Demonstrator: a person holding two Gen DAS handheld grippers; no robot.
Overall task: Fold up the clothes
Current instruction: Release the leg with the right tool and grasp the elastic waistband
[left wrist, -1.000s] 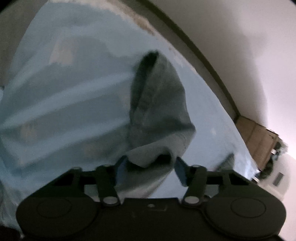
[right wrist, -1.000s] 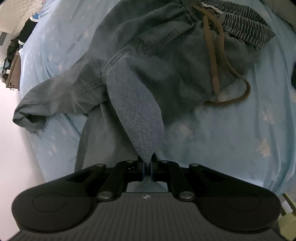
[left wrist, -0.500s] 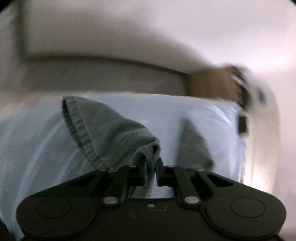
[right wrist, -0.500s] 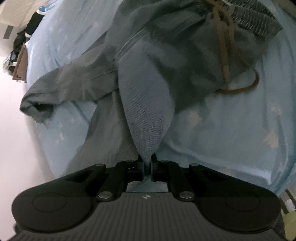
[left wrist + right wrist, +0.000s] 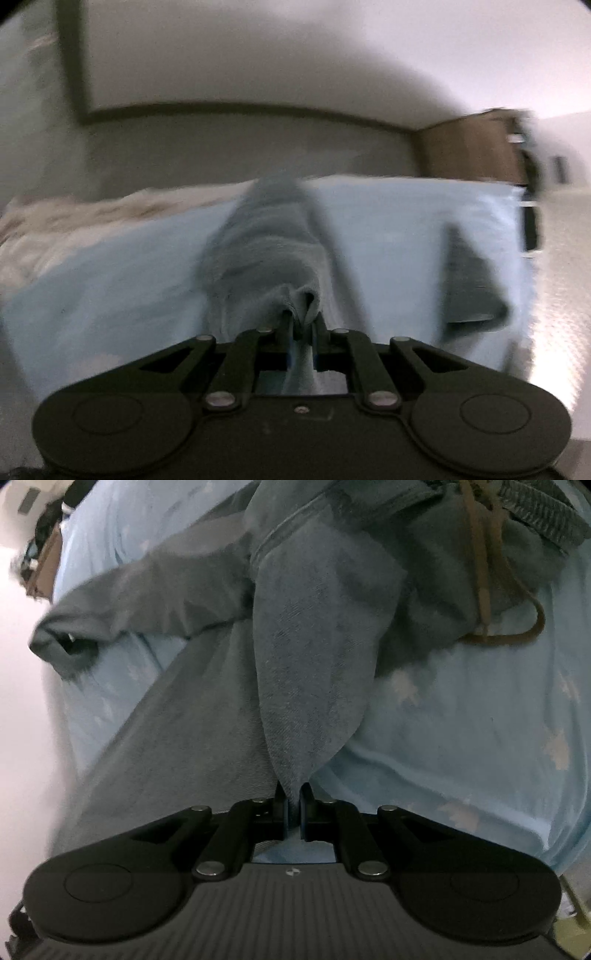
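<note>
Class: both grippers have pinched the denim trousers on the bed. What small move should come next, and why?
Probably lift both grippers and draw them apart. The left gripper and right gripper are each shut on a fold of the trousers, which lie bunched and twisted on the blue sheet, drawstring tangled. Stretching them flat likely comes before folding.

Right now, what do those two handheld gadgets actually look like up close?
Both are matte black plastic. The left gripper and the right gripper each have a wide body with two round discs, silver rivets on angled link bars, and two slim fingers lined with blue pads. The right one's body is ribbed. No cables or sleeves show.
</note>
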